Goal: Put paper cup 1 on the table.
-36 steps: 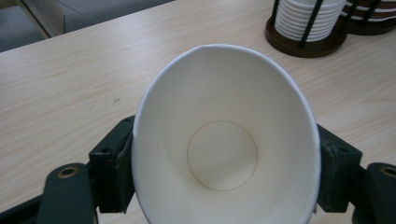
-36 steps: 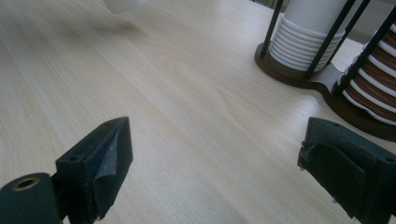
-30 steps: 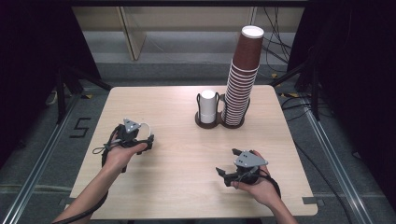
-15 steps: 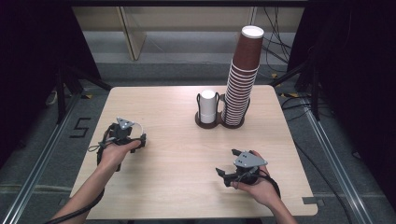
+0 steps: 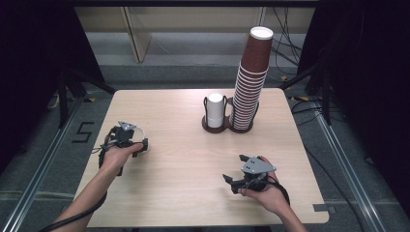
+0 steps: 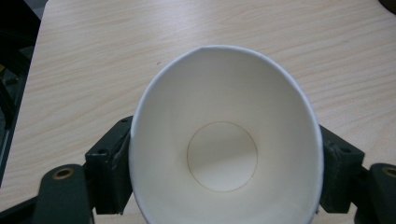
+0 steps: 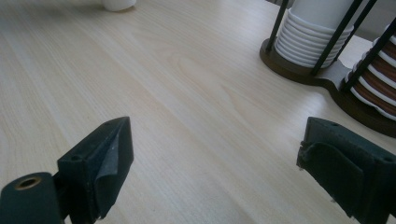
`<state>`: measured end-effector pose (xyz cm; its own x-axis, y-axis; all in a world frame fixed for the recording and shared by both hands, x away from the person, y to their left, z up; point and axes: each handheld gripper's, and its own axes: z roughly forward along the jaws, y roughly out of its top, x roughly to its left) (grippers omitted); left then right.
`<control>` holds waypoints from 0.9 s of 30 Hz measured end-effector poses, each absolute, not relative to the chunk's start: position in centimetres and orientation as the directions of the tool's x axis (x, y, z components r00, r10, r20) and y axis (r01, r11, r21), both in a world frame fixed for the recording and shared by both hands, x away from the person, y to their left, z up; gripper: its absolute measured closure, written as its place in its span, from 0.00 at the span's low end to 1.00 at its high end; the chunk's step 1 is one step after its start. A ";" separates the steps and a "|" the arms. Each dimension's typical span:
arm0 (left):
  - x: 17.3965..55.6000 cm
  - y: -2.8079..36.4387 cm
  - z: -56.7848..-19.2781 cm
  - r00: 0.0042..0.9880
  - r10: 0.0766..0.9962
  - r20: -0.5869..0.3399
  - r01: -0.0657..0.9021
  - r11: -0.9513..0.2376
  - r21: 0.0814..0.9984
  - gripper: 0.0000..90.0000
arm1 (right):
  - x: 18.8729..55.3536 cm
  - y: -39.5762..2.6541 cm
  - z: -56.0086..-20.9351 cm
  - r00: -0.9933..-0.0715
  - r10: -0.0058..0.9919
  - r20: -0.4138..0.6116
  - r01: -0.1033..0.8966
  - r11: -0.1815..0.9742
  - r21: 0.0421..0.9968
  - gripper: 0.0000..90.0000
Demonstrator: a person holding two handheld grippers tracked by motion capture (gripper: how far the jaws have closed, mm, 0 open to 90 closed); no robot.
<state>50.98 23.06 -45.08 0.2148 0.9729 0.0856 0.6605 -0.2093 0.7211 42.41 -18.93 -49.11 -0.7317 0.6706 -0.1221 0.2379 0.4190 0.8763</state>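
Observation:
A white paper cup (image 6: 224,116) is squeezed oval between the pads of my left gripper (image 6: 224,158), mouth toward the camera. These jaws have just eased open a little, but the pads still press its sides. In the high view that left gripper (image 5: 137,146) sits low over the table's left side, with the cup's rim (image 5: 141,140) peeking out. My right gripper (image 5: 231,181) rests near the front right, open, with nothing between its jaws (image 7: 215,163).
A dark two-slot cup holder (image 5: 215,128) stands at the back centre of the wooden table (image 5: 183,159). It holds a short white cup stack (image 5: 215,110) and a tall brown cup stack (image 5: 251,77). The right gripper view shows both stacks (image 7: 308,37) (image 7: 373,84) ahead.
My left hand has shifted a little to the left with the cup in its jaws. The right hand has stayed put.

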 end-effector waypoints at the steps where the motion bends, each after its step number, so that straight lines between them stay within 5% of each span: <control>1: 51.1 23.0 -45.1 0.211 0.974 0.079 0.662 -0.202 0.722 0.25 | 42.4 -18.9 -49.2 -0.731 0.672 -0.119 0.239 0.415 0.878 0.11; 27: 52.8 22.7 -45.2 0.246 0.967 0.062 0.685 -0.218 0.695 0.21 | 42.4 -18.7 -49.3 -0.732 0.672 -0.115 0.240 0.412 0.879 0.11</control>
<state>52.82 22.66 -45.16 0.2456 0.9674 0.0620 0.6850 -0.2185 0.6950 42.35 -18.72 -49.31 -0.7317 0.6719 -0.1151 0.2403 0.4123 0.8788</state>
